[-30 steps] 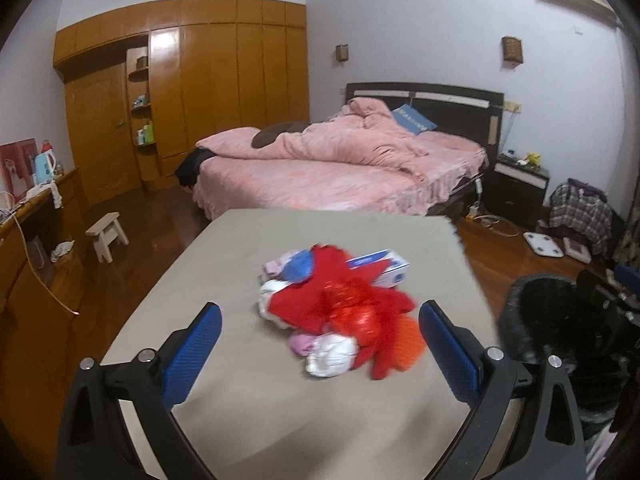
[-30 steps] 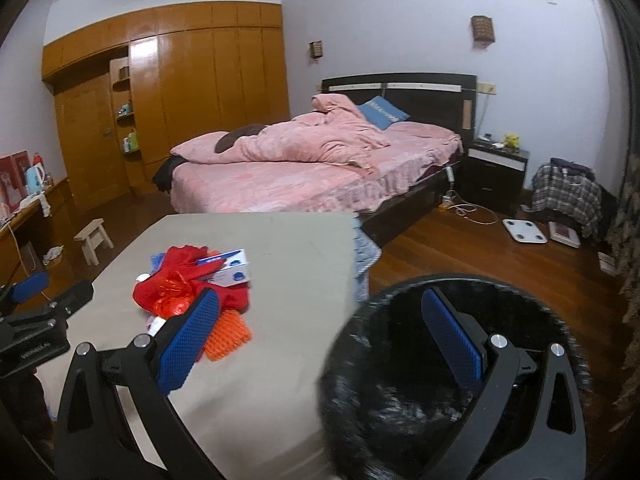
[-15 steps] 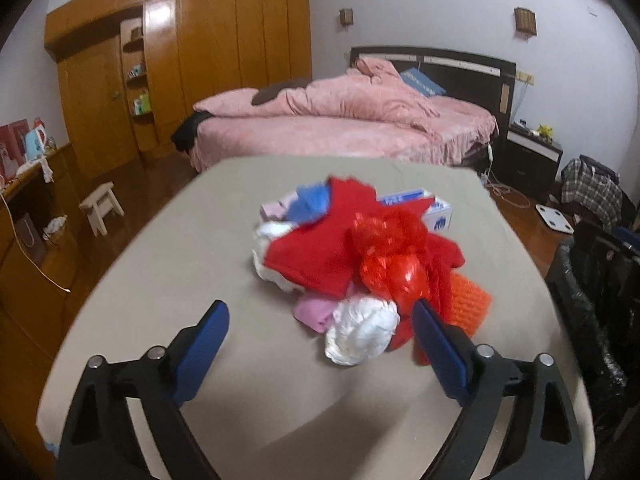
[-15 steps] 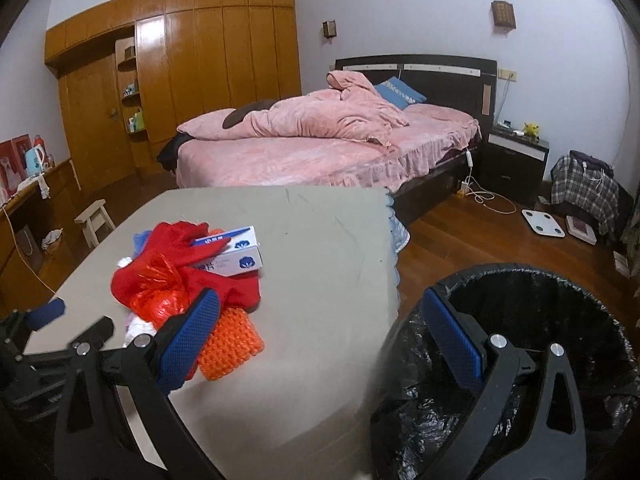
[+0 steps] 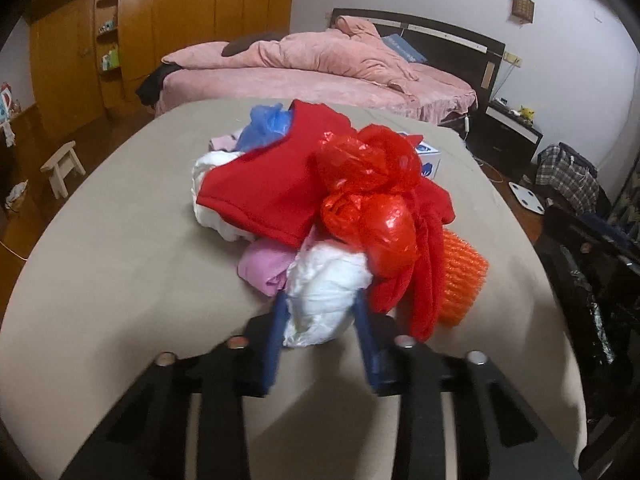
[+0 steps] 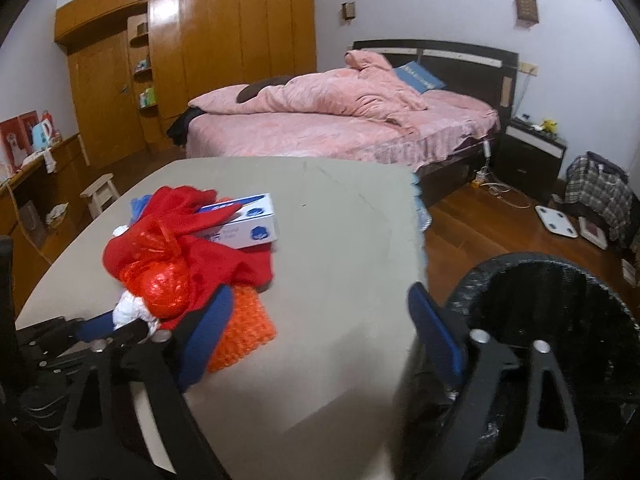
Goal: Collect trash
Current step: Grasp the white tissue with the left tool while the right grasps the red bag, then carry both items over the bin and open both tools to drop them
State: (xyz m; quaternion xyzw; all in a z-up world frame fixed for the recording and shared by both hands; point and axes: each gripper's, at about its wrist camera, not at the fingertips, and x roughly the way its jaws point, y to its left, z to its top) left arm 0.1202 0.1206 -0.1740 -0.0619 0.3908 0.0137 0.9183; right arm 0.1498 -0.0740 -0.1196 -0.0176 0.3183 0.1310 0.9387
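A heap of trash lies on the beige table [image 5: 120, 280]: red cloth [image 5: 264, 184], a red plastic bag [image 5: 368, 184], a blue bag [image 5: 268, 124], a pink piece [image 5: 264, 268], an orange foam net [image 5: 460, 284] and a blue-and-white box [image 6: 248, 220]. At the heap's near edge sits a white crumpled wad [image 5: 324, 296]. My left gripper [image 5: 322, 314] is closing on it, both blue fingers against its sides. My right gripper [image 6: 320, 320] hangs over the table's right edge, its jaws closing a little with nothing between them; its left finger [image 6: 208, 320] overlaps the orange net [image 6: 244, 328].
A bin with a black liner [image 6: 540, 320] stands on the floor just right of the table. Behind are a pink bed [image 6: 340, 128], a wooden wardrobe [image 6: 224, 52], a small stool [image 6: 100, 192], a nightstand [image 6: 532, 156] and a white scale [image 6: 556, 220].
My left gripper dropped to the heap's near edge and its jaws narrowed from wide onto the white wad. My right gripper shifted left and down toward the table edge, its jaws narrowing slightly.
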